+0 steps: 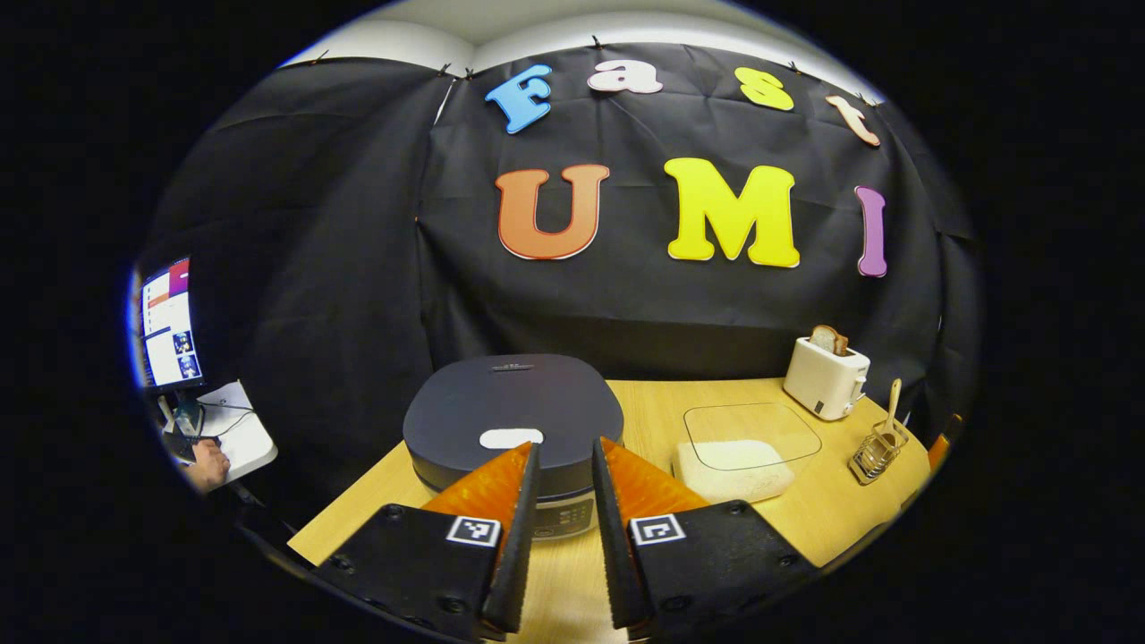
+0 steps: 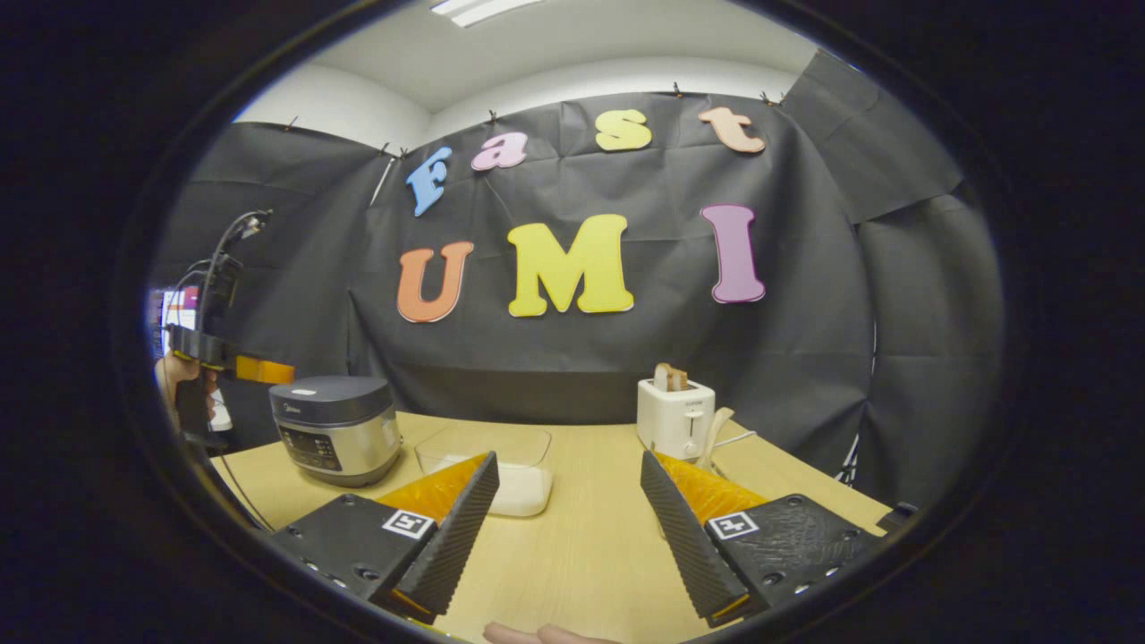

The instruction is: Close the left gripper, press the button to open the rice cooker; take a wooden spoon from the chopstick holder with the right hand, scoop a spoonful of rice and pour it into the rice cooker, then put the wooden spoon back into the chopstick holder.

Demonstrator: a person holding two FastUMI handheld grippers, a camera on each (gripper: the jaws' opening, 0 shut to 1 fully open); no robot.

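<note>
The left gripper (image 1: pixel 565 465) hangs over the front edge of the rice cooker (image 1: pixel 513 413), its jaws standing partly open with a narrow gap between them, holding nothing. The white button (image 1: pixel 511 438) on the closed lid lies just beyond the left jaw's tip. The task wants the jaws closed before pressing. I think that if they go down as they are now, the button may slip into the gap or meet only one thin tip, and the lid would stay closed. A push that is off centre could also slide the cooker on the tabletop (image 1: pixel 644 402).

The right gripper (image 2: pixel 565 510) is wide open and empty, low above the tabletop. Beyond its left jaw stands the clear container of rice (image 2: pixel 501 470). Just beyond its right jaw the wooden spoon (image 2: pixel 716 438) rises, in front of the toaster (image 2: pixel 675 416). The chopstick holder (image 1: pixel 877 454) is a light wire thing. Probably a pull at an angle would tip it or drag it, and a loose grip on the thin handle may let the spoon turn and spill rice later.
</note>
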